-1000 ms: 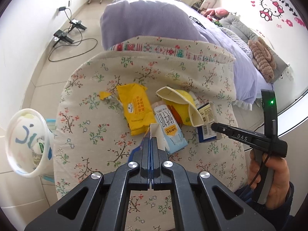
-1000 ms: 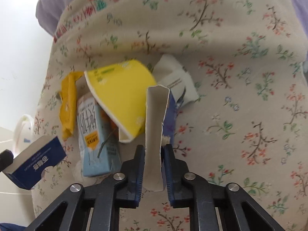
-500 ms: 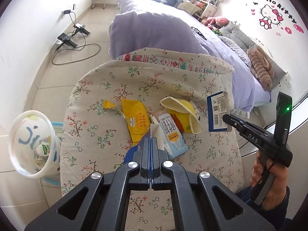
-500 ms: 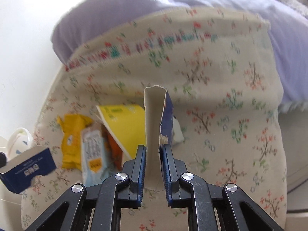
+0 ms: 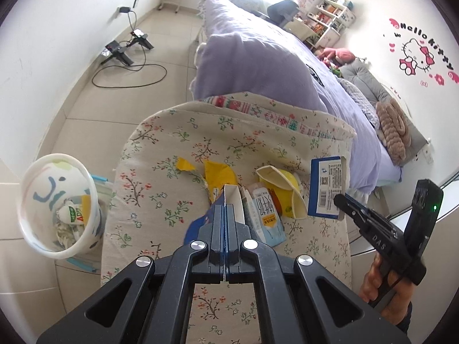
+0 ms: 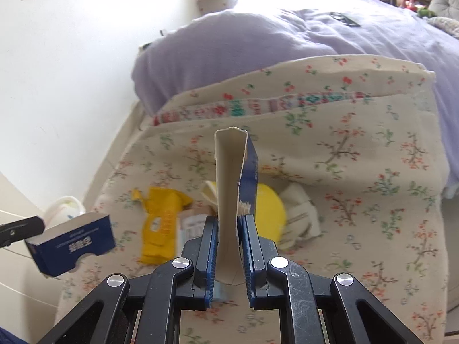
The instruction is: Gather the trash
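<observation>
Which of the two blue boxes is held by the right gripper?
The flattened blue box, standing upright between the right gripper fingers, pale inside showing. The other blue box, printed side out, hangs from the left gripper toward the bin side.

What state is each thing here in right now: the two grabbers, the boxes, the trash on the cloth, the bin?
Left gripper: shut on blue cardboard box, held in the air.
Right gripper: shut on blue-and-white flattened carton, lifted off the cloth.
Yellow paper cup: lying on its side.
Yellow snack wrapper: torn open, lying flat.
Light blue milk carton: lying flat.
White waste bin: open, partly filled.
</observation>
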Available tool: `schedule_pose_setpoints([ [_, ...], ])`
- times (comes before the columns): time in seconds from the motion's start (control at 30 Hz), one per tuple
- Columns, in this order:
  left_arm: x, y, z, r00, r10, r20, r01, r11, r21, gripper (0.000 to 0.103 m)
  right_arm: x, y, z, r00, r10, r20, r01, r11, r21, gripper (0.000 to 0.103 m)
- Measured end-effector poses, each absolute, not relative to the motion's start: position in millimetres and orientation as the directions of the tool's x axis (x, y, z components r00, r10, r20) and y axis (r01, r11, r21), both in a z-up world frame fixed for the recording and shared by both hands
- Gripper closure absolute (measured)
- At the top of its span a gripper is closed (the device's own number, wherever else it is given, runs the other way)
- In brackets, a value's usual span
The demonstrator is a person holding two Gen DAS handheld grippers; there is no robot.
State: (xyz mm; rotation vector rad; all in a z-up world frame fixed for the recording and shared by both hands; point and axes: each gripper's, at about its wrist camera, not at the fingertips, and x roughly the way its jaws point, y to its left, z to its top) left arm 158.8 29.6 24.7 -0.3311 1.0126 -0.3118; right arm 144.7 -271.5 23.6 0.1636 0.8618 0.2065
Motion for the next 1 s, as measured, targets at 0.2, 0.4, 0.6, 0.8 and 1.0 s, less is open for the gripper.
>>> schedule_pose_setpoints([
  [0.2,161,43,27,0.509,-0.383,-0.771,0.075,0.912,-0.404,0.103,143,-251,26,0.641,0.265,-0.72,-0.167,0.964,0.207,0.089],
  [0.4,161,60,32,0.541,-0.335,-0.771,0.044,0.927,-0.372,0.103,144,-224,25,0.628,0.308,-0.715,-0.221,0.951,0.216,0.089],
  [0.6,158,86,34,0.565,-0.301,-0.769,0.017,0.935,-0.354,0.103,147,-186,25,0.611,0.354,-0.708,-0.292,0.932,0.214,0.089],
  [0.8,156,123,29,0.567,-0.275,-0.776,-0.042,0.932,-0.361,0.103,156,-147,14,0.57,0.392,-0.722,-0.346,0.912,0.222,0.089],
  [1.0,156,166,25,0.58,-0.221,-0.784,-0.118,0.93,-0.349,0.103,163,-98,7,0.528,0.446,-0.723,-0.414,0.878,0.239,0.089],
])
